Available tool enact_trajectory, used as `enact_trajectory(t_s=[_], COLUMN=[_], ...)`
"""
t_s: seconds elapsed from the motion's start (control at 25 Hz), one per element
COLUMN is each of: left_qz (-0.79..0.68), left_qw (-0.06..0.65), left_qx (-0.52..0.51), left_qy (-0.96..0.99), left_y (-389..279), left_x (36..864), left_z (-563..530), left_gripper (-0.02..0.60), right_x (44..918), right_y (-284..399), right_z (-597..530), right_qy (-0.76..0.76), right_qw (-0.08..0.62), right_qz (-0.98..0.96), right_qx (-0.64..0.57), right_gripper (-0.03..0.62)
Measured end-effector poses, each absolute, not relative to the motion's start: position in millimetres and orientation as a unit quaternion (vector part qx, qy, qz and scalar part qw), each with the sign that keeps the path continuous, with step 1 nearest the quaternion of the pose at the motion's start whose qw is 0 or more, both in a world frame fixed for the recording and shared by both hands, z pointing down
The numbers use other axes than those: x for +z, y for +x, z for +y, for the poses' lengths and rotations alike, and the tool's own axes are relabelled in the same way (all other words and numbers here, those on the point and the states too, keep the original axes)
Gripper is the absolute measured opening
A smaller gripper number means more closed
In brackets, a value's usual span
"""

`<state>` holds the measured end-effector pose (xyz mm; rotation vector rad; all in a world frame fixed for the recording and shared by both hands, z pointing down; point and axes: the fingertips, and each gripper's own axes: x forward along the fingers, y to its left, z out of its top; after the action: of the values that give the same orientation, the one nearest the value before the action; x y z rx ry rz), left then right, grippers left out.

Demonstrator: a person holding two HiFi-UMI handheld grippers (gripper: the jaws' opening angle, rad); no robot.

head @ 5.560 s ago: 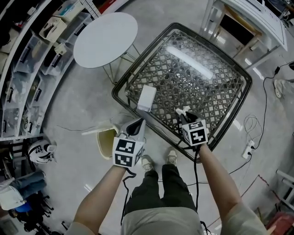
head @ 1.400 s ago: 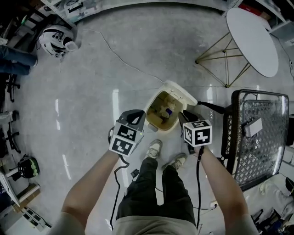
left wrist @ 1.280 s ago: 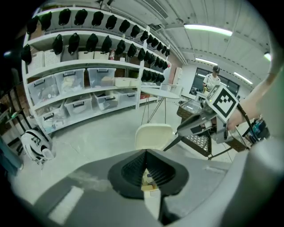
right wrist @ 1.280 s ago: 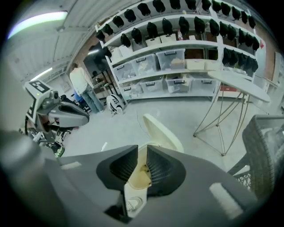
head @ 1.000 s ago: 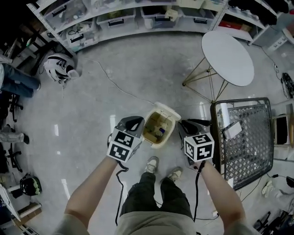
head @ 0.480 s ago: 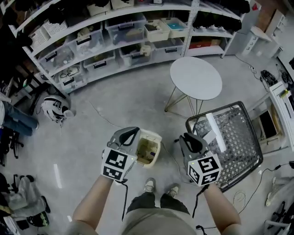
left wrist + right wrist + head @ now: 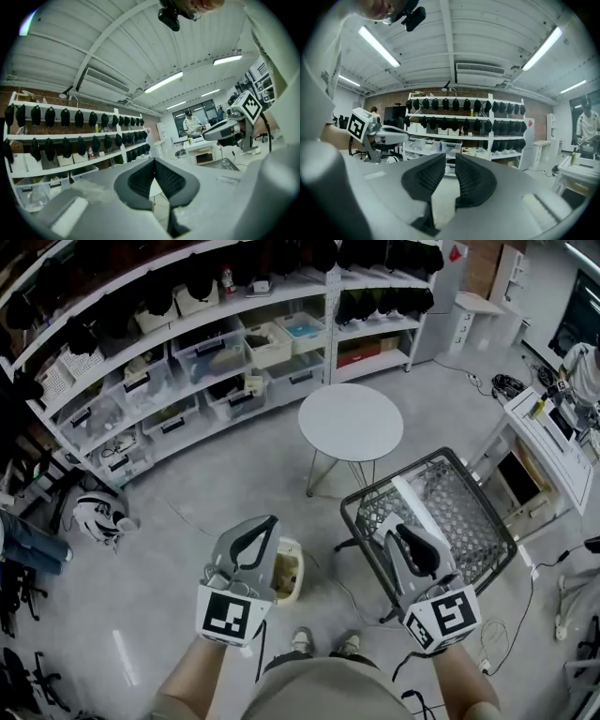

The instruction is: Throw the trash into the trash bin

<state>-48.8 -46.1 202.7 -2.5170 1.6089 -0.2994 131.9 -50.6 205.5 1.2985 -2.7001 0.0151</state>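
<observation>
Head view: left gripper [image 7: 260, 524] together, right gripper [image 7: 406, 533] slightly apart, empty; 1 trash bin [image 7: 290, 578], 1 round bench [image 7: 350, 423], 1 mesh bench [image 7: 464, 517].

Trash bin [image 7: 290, 574] half hidden behind left gripper [image 7: 259, 531]; inside indistinct.

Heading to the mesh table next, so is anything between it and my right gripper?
Nothing visible. In the head view the empty right gripper shows just over the mesh table's near edge, with nothing between them.
</observation>
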Motion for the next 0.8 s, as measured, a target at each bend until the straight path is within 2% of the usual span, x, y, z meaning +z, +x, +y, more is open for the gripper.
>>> enact_trajectory(t_s=[0.04, 0.12, 0.16, 0.28, 0.8], left_qz=[0.533, 0.528, 0.526, 0.514, 0.490], left_qw=[0.059, 0.042, 0.037, 0.034, 0.051], left_qx=[-0.087, -0.076, -0.073, -0.076, -0.088], left_qy=[-0.840, -0.845, -0.847, -0.854, -0.866], left_y=[-40, -25, -18, 4, 54], left_x=[198, 194, 195, 198, 197], left_z=[-41, -34, -32, -31, -38], left_gripper=[0.002, 0.002, 0.002, 0.002, 0.002], right_x=[198, 188, 185, 182, 187], right_y=[142, 161, 170, 198, 249], right_z=[-47, -39, -35, -25, -30], right_qy=[0.443, 0.460, 0.468, 0.489, 0.523], right_qw=[0.068, 0.060, 0.056, 0.050, 0.035], right_qz=[-0.894, -0.886, -0.882, -0.871, -0.851], right_qx=[0.000, -0.002, -0.001, -0.001, 0.021], right_gripper=[0.086, 0.198, 0.232, 0.288, 0.290])
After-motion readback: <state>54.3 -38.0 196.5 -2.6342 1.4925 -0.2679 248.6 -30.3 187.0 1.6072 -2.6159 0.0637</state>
